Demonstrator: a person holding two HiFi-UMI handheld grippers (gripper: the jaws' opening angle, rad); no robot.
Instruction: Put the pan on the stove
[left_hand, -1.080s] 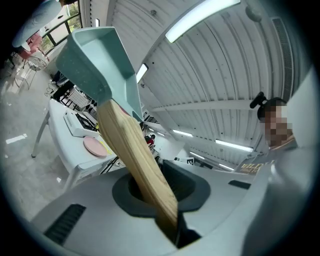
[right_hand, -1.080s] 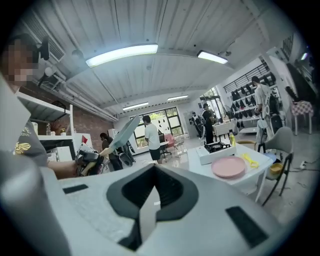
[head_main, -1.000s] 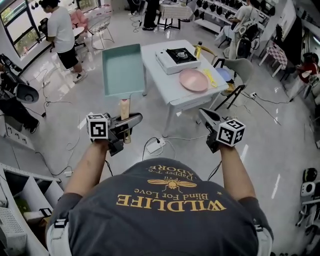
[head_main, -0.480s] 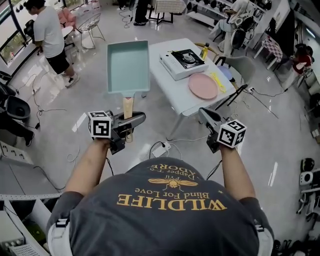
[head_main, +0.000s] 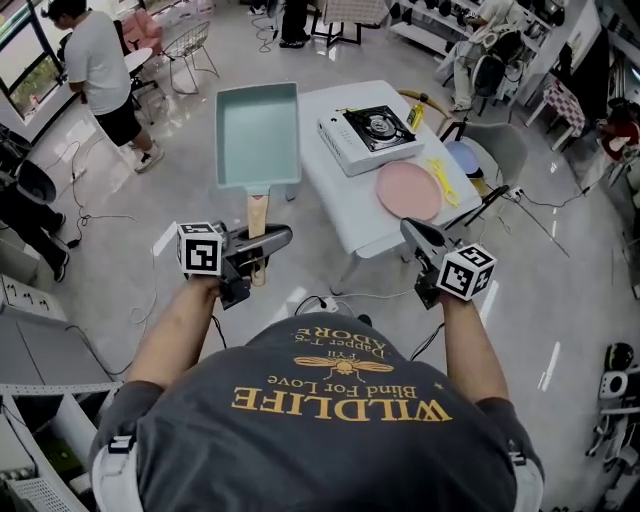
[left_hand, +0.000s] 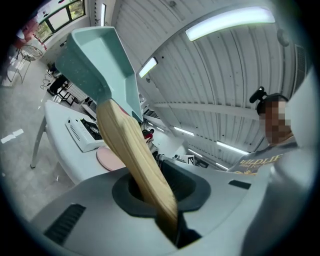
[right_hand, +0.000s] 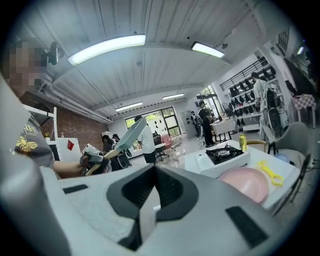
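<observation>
A mint-green rectangular pan (head_main: 258, 135) with a light wooden handle (head_main: 256, 212) hangs in the air left of the white table (head_main: 335, 185). My left gripper (head_main: 272, 240) is shut on that handle, holding the pan out in front; in the left gripper view the handle (left_hand: 132, 155) runs up from between the jaws to the pan (left_hand: 100, 65). The portable gas stove (head_main: 372, 135) sits at the table's far end, also visible as the stove (right_hand: 222, 155). My right gripper (head_main: 412, 232) is shut and empty, near the table's front corner.
A pink plate (head_main: 408, 190) and a yellow utensil (head_main: 441, 166) lie on the table beside the stove, a yellow bottle (head_main: 413, 112) behind it. A grey chair (head_main: 492, 150) stands on the right. A person (head_main: 95, 65) stands far left. Cables and a power strip (head_main: 322, 303) lie on the floor.
Both grippers and the held pan have come closer to the table; the table, stove and plate now sit lower and nearer in the head view. The grip on the handle is unchanged.
</observation>
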